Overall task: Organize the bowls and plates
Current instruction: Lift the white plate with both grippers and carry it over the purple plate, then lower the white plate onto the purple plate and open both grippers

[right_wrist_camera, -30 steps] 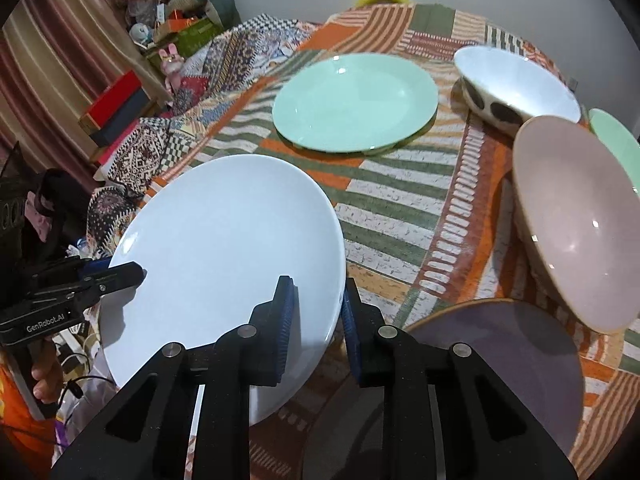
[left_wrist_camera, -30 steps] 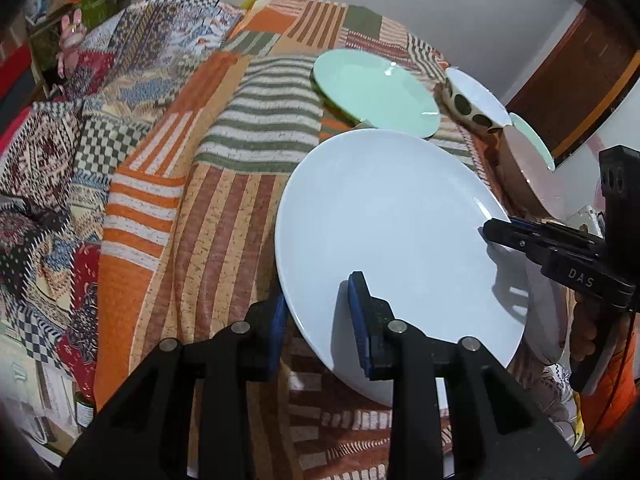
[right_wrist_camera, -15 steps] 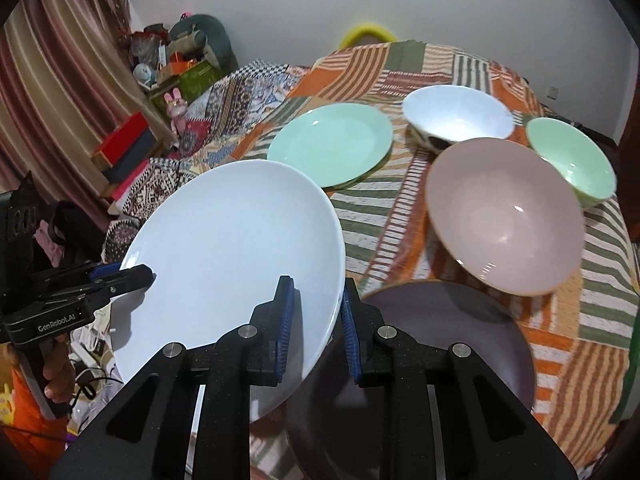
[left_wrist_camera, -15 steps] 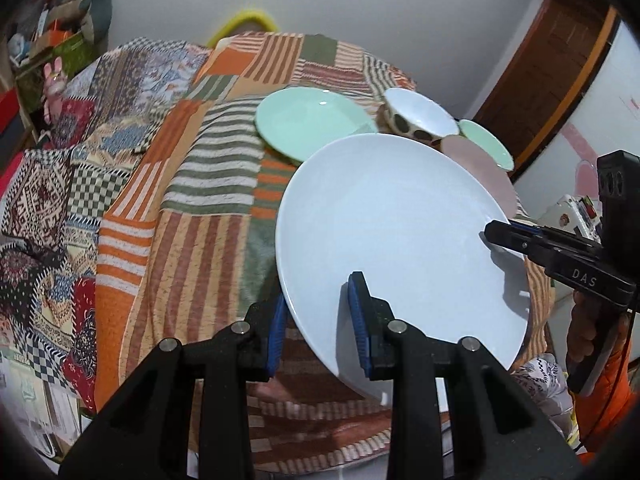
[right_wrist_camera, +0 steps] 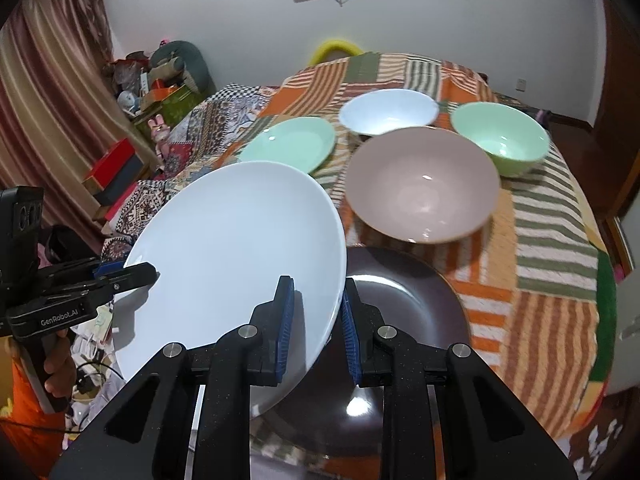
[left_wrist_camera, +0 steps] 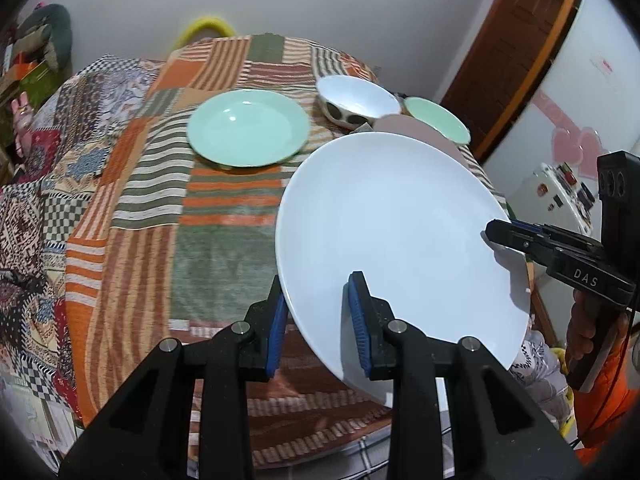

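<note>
Both grippers hold one large white plate [left_wrist_camera: 400, 232] in the air above the near edge of the table; it also shows in the right wrist view [right_wrist_camera: 236, 248]. My left gripper [left_wrist_camera: 318, 322] is shut on its near left rim. My right gripper [right_wrist_camera: 316, 322] is shut on its right rim. A mint green plate [left_wrist_camera: 248, 132] lies on the patchwork cloth further back. A dark brown plate [right_wrist_camera: 404, 320] lies under the right gripper. A pink bowl [right_wrist_camera: 422, 184], a white bowl [right_wrist_camera: 388, 112] and a green bowl [right_wrist_camera: 500, 140] stand behind it.
The table is covered with a striped patchwork cloth [left_wrist_camera: 132, 208]. Boxes and clutter [right_wrist_camera: 120, 164] lie on the floor to the left, beside a curtain [right_wrist_camera: 48, 92]. A wooden door [left_wrist_camera: 516, 40] and a white fridge [left_wrist_camera: 580, 112] stand to the right.
Both grippers have lifted the white plate higher and tilted their view up. More of the table, the bowls and the back wall now show.
</note>
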A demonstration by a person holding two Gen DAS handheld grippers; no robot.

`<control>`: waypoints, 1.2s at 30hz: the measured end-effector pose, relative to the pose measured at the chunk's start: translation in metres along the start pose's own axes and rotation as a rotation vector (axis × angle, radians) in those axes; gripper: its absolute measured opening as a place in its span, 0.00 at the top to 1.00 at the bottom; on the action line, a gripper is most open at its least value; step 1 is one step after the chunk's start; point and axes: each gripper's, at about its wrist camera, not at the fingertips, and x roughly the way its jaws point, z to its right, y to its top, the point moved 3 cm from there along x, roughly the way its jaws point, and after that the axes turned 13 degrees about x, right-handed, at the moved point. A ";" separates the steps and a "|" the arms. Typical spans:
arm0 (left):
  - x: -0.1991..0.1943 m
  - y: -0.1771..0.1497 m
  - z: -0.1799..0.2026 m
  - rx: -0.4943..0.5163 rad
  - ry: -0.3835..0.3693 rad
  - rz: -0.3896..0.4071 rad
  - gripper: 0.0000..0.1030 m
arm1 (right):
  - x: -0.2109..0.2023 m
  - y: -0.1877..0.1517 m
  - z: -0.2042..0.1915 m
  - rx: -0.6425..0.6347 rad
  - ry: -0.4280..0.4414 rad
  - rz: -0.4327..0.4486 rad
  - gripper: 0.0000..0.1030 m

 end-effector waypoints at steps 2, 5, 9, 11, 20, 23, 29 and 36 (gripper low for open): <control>0.005 0.001 0.007 0.013 -0.008 -0.013 0.71 | -0.001 -0.002 0.008 0.017 -0.007 -0.001 0.79; 0.013 0.001 0.018 0.034 -0.015 -0.037 0.71 | -0.004 -0.008 0.020 0.042 -0.013 -0.007 0.79; 0.027 0.001 0.032 0.063 -0.019 -0.071 0.71 | -0.006 -0.017 0.034 0.072 -0.020 -0.020 0.79; 0.031 0.000 0.037 0.073 -0.024 -0.085 0.71 | -0.005 -0.021 0.041 0.087 -0.024 -0.029 0.79; 0.059 -0.009 0.048 0.090 -0.038 -0.161 0.71 | 0.004 -0.040 0.065 0.146 -0.030 -0.078 0.79; 0.069 -0.011 0.049 0.093 -0.039 -0.185 0.71 | 0.008 -0.042 0.069 0.154 -0.039 -0.090 0.79; 0.081 -0.008 0.051 0.097 -0.049 -0.203 0.71 | 0.011 -0.043 0.077 0.176 -0.049 -0.101 0.79; 0.097 -0.001 0.048 0.099 -0.048 -0.220 0.70 | 0.011 -0.041 0.084 0.190 -0.056 -0.106 0.79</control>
